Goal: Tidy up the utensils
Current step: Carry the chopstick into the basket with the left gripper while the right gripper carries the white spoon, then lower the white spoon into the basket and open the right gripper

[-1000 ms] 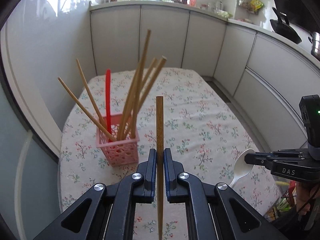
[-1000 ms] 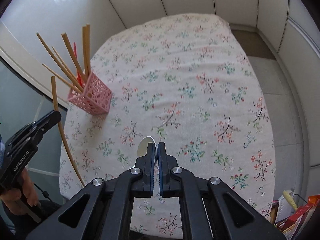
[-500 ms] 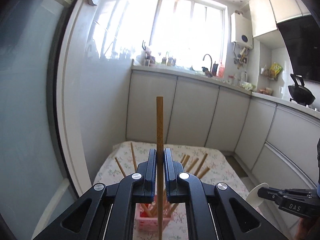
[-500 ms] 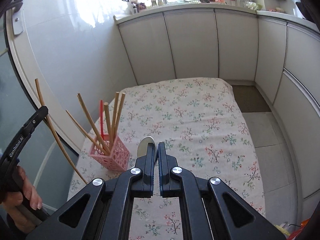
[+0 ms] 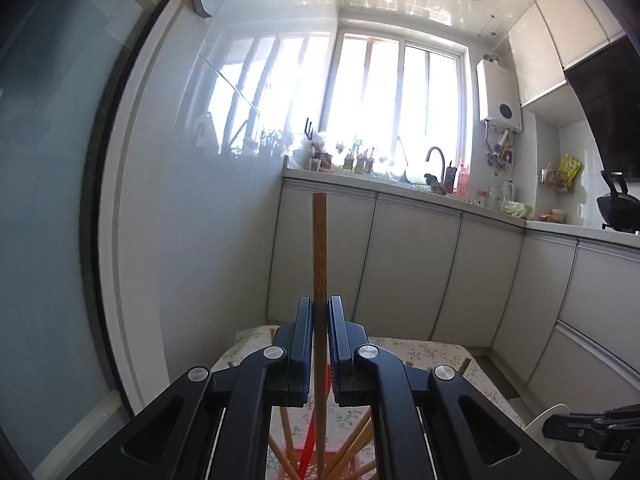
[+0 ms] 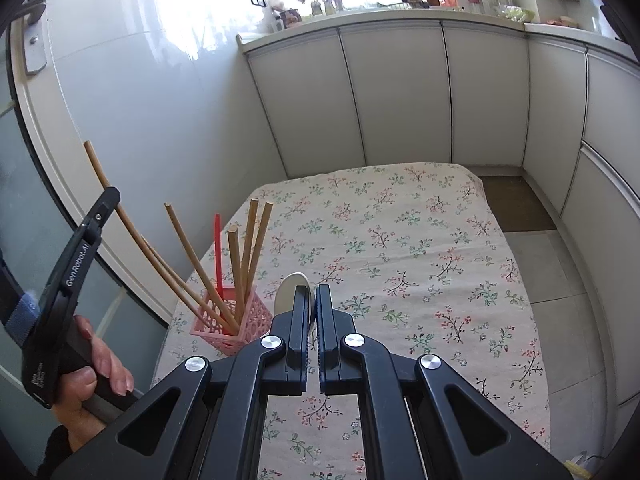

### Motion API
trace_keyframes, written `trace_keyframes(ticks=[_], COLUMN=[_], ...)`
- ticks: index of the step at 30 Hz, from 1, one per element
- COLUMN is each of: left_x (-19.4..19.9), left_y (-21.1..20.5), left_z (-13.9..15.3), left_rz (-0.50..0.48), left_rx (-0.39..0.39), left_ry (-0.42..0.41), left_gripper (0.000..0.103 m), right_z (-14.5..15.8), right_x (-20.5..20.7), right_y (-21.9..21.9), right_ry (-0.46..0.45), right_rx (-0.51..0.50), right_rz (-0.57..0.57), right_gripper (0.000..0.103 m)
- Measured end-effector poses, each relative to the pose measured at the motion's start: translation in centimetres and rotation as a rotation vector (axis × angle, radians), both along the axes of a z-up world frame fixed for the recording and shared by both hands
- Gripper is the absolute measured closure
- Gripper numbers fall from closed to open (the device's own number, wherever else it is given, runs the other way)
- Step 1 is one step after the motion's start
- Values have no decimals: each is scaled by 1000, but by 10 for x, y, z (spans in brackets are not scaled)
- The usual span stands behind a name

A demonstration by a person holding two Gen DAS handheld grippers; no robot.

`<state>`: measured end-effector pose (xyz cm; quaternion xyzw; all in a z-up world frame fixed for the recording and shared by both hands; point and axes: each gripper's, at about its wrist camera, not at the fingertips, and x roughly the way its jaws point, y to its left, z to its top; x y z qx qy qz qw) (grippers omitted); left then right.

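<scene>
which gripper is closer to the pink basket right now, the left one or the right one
Left, probably. The left gripper, shut on a chopstick, hangs above the pink basket, the chopstick reaching down toward it. The right gripper, shut on a white spoon, is beside the basket.

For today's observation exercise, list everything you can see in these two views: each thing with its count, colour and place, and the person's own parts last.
Basket: one, pink, table's left edge.
Chopsticks in basket: about five, wooden.
Red utensil: one, in basket.
Held chopstick: one, wooden, in left gripper.
Spoon: one, white, in right gripper.
Tablecloth: one, floral.
Cabinets: pale grey, behind table.
Left gripper: black, shut.
Right gripper: black, shut.
Left hand: one.
</scene>
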<state>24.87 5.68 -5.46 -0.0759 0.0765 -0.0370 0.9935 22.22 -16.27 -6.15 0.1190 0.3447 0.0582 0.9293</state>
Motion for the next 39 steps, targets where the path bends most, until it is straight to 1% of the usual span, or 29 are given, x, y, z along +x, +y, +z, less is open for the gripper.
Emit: trace_keyframes(ticks=[6,11,12,13,14,15,16,17,18,21,24,26,31,34,39], left_x=[21,32,35,36,37,36,34,31,27,16,3,-8,-21,-21,-14], left_y=[-13,-20,-20,-21,-21,-19,-17,-14,-11,-1,11,21,41,51,59], left_z=[-19,-35,-36,-37,-36,-34,-32,-29,-26,-21,-17,-16,-16,-24,-42], left_rz=[-33,-78,-85,-93,-100,-102,-104,-110,-111,-105,-90,-75,12,63,102], left_rx=[-10,3,3,-1,-10,-19,-28,-41,-49,-64,-66,-68,-65,-53,-16], left_ry=[58,147,169,189,205,220,230,239,255,298,353,377,465,535,646], left_gripper=[96,95,90,83,79,71,68,66,61,54,51,49,45,45,45], right_z=[0,-2,-2,-1,0,1,3,5,8,17,27,35,52,57,55], right_x=[-1,-4,-5,-6,-7,-8,-9,-10,-11,-16,-23,-27,-30,-27,-8], right_y=[-3,-3,-3,-3,-3,-3,-3,-2,-2,1,9,18,51,77,119], right_ry=[-8,-7,-8,-10,-14,-19,-25,-32,-41,-71,-113,-143,-214,-246,-268], right_rx=[5,-5,-8,-11,-12,-12,-11,-11,-13,-20,-36,-56,-141,-224,-367], right_rz=[-11,-7,-7,-7,-7,-7,-8,-9,-11,-14,-12,-7,17,35,76], right_gripper=[100,100,100,100,100,100,100,100,100,100,100,100,100,100,100])
